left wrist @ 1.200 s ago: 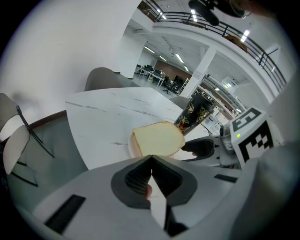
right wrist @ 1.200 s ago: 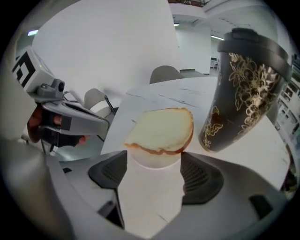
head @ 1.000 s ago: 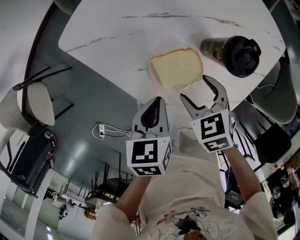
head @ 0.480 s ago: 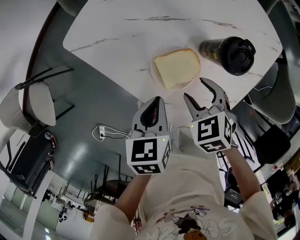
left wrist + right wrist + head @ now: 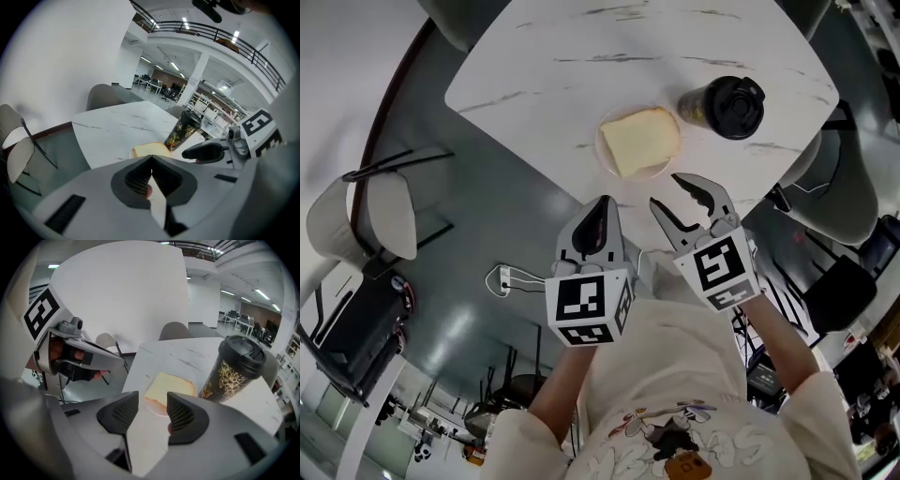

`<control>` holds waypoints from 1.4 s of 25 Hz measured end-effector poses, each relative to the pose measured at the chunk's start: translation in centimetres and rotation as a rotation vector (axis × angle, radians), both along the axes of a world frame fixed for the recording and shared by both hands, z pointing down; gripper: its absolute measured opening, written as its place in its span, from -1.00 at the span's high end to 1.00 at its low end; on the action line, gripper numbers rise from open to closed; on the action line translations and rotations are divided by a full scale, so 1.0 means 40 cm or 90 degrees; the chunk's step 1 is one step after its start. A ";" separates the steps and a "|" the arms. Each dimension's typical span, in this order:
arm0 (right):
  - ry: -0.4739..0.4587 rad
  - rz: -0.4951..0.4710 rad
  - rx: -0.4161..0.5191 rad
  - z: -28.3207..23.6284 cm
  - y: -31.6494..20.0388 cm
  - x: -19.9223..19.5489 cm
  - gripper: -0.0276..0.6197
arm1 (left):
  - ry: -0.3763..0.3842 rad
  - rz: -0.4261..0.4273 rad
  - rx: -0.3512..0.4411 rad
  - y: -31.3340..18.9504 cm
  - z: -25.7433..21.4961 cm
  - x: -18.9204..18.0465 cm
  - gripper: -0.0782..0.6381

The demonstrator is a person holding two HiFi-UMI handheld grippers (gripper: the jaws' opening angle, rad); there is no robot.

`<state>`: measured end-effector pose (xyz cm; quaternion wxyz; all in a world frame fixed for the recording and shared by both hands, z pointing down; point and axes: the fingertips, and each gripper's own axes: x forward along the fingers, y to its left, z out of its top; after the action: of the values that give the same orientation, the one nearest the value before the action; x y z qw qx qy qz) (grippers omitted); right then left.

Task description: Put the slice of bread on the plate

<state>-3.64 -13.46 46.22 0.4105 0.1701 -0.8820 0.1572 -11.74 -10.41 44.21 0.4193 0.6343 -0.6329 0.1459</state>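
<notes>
Two empty grippers: left gripper (image 5: 601, 202) closed, right gripper (image 5: 664, 188) jaws closing.

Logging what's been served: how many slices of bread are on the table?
1. The slice of bread lies on the plate, beside the black lidded cup. No other slice shows.

The slice of bread (image 5: 640, 141) lies on the plate (image 5: 154, 406) near the table's (image 5: 562, 84) front edge, with the lidded cup (image 5: 727, 105) standing just to its right and a chair (image 5: 366, 216) well off to the table's left.
</notes>
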 end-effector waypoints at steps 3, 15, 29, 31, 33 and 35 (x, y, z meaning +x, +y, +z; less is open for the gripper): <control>-0.023 0.006 -0.010 -0.033 0.016 0.004 0.31 | -0.005 0.001 0.006 0.018 -0.033 0.009 0.76; -0.173 0.055 -0.113 -0.170 0.051 0.029 0.31 | -0.027 0.004 0.059 0.044 -0.170 0.057 0.76; -0.310 0.032 -0.047 -0.476 0.030 0.095 0.31 | -0.023 0.008 0.132 0.062 -0.343 0.141 0.76; -0.327 0.038 -0.055 -0.494 0.023 0.104 0.31 | -0.022 0.017 0.151 0.054 -0.376 0.153 0.76; -0.349 0.041 -0.067 -0.525 0.023 0.114 0.31 | -0.027 0.029 0.167 0.046 -0.406 0.167 0.76; -0.369 0.043 -0.082 -0.552 0.026 0.127 0.31 | -0.032 0.036 0.180 0.040 -0.427 0.178 0.76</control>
<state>1.45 -12.41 24.15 0.1463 0.1211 -0.9444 0.2682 -4.62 -8.79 27.12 0.3058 0.7010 -0.6390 0.0828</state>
